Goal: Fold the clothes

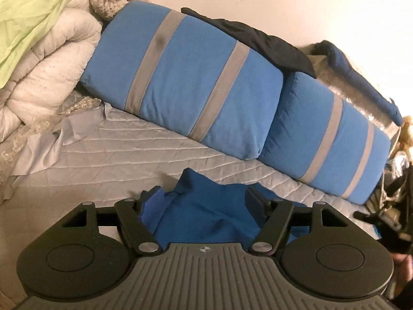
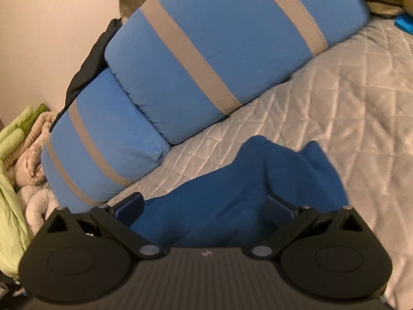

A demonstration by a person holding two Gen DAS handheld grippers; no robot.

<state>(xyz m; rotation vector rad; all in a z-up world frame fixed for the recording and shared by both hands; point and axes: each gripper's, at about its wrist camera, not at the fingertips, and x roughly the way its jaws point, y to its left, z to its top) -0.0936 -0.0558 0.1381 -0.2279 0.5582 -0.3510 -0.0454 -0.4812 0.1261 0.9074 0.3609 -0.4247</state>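
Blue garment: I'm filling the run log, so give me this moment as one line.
left gripper open around blue garment | right gripper open around it | quilted bed cover beneath | striped pillows behind

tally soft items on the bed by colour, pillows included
Blue with grey stripes: 2, pillow and second pillow
Deep blue: 1, garment between both grippers' fingers
Black: 1, cloth on the pillows
Light green: 1, sheet
White: 1, comforter
Total: 6
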